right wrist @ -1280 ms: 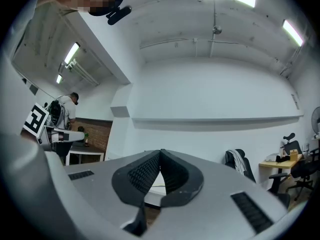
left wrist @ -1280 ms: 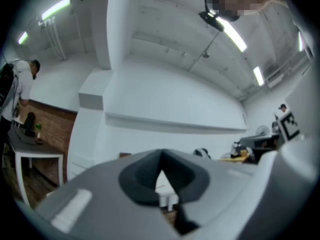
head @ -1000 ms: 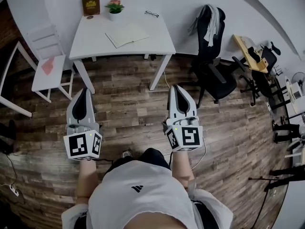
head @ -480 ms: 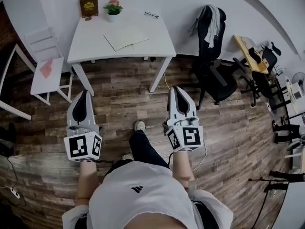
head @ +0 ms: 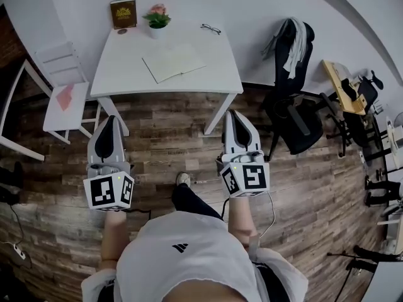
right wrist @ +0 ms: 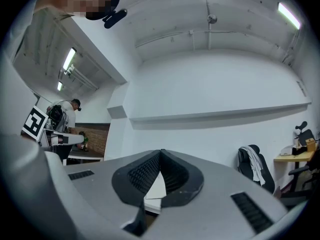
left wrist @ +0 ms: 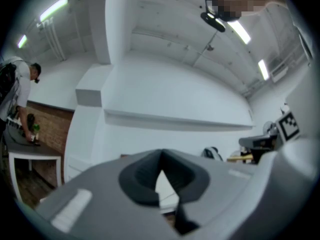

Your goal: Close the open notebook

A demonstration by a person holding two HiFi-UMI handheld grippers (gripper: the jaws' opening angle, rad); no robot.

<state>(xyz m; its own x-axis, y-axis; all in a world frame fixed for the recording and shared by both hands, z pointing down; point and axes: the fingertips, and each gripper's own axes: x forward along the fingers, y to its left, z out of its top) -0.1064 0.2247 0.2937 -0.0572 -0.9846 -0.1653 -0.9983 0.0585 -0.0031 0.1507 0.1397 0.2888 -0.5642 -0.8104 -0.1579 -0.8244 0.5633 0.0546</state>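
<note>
Closer now than a second ago: the table (head: 126,83) and the notebook (head: 173,62) sit larger and lower in the head view. You have stepped toward them, one shoe (head: 183,179) now out in front on the wood floor (head: 164,145), both grippers carried along with you. Your left gripper (left wrist: 161,155) has its fingers pressed together at the tips, nothing pinched between the dark pads. Your right gripper (right wrist: 161,154) is the same: tips meeting, pads bare, nothing held. Both point ahead at the table, side by side and well apart from each other, marker cubes nearest your body. Neither touches anything. Both hang over the floor short of the table's near edge, the right one near the table's front right leg. The table is white and stands against a white wall. The notebook lies open and flat near the middle of the top, pages up, turned a little askew to the table's edges, well apart from both grippers. Behind it, along the wall side, a brown book (head: 123,12) stands upright at the left corner. A small potted plant (head: 157,19) with pink flowers is just right of the book, and a pair of glasses (head: 211,28) lies farther right. A white chair (head: 63,74) stands left of the table, with a pink thing (head: 64,97) on its seat. A black office chair (head: 296,109) stands right of the table, with light clothing (head: 293,39) draped over its back.
</note>
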